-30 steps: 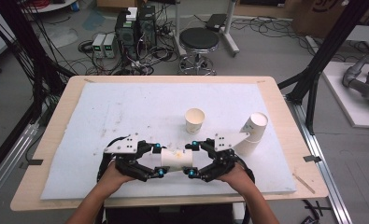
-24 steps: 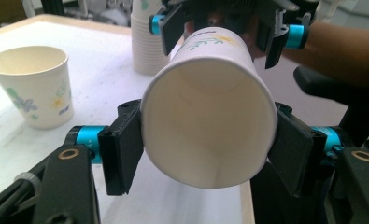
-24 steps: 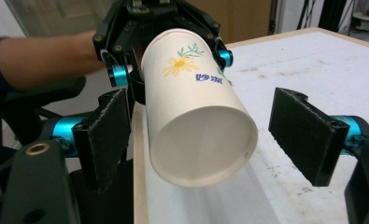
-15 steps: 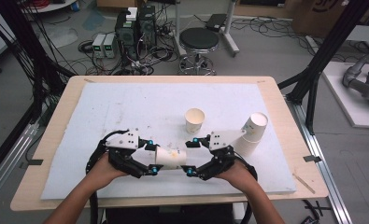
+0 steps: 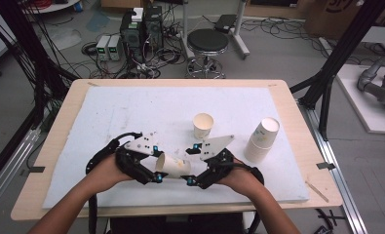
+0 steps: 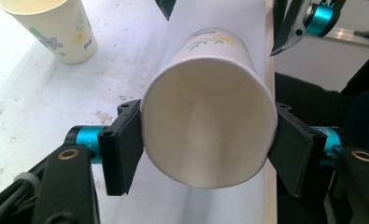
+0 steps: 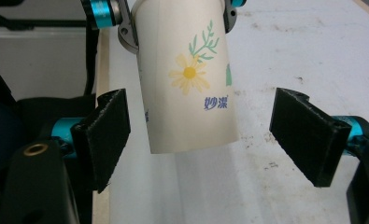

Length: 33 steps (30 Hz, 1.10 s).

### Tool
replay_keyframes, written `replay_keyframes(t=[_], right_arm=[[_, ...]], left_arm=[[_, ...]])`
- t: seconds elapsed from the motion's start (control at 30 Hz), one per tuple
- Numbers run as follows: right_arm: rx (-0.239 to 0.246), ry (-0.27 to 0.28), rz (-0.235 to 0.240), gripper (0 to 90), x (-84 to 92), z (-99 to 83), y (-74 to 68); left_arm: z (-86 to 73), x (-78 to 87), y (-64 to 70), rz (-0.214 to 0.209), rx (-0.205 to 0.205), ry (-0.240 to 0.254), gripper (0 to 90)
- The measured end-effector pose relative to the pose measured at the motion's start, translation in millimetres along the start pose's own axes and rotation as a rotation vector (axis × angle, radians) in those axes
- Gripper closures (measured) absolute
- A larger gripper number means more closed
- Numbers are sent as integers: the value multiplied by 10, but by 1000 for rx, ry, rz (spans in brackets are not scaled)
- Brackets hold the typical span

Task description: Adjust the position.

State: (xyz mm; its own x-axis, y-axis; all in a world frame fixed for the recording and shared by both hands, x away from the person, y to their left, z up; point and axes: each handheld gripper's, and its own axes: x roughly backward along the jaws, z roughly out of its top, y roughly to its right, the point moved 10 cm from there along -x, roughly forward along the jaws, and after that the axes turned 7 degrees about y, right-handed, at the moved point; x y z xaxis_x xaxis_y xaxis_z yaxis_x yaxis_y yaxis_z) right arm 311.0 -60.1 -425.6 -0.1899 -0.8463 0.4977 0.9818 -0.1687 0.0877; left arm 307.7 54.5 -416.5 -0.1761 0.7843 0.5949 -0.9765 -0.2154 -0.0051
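Note:
A paper cup [image 5: 173, 166] with a yellow flower print lies on its side in the air, just above the white board [image 5: 131, 112]. My left gripper [image 5: 157, 168] is shut on the cup [image 6: 208, 126] near its open rim, with a black pad [image 6: 124, 144] pressing on each side. My right gripper [image 5: 190, 165] faces it from the right. Its jaws have just been opening and now stand wide on both sides of the cup's base end [image 7: 187, 79], clear of the paper. In the right gripper view both pads [image 7: 105, 135] are apart from the cup.
A second flowered cup [image 5: 202, 125] stands upright on the board behind my hands. A stack of cups [image 5: 262, 140] leans at the board's right edge. The wooden table's front edge [image 5: 180, 209] is close under my forearms. Black frame posts flank the table.
Both hands have risen a little with the cup between them. The right gripper's jaws have spread off the cup's base and drawn slightly to the right.

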Motion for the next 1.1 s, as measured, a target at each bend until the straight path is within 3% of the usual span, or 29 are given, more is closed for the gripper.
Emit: replay_keyframes(t=[0.3,0.63,0.83,0.9,1.1], right_arm=[[50,-68,1,208,-75,13,-9],[85,-116,-3,209,-146,22,0],[109,-169,-6,214,-263,-21,-19],[113,-171,-4,263,-285,-17,-21],[133,-201,6,288,-360,-49,-42]], left_arm=[[26,-2,-25,11,-34,-77,326],[42,-19,-32,18,-43,-134,327],[39,-45,-26,17,-39,-161,327],[29,-53,-21,18,-40,-170,329],[26,-75,-13,19,-31,-178,329]])
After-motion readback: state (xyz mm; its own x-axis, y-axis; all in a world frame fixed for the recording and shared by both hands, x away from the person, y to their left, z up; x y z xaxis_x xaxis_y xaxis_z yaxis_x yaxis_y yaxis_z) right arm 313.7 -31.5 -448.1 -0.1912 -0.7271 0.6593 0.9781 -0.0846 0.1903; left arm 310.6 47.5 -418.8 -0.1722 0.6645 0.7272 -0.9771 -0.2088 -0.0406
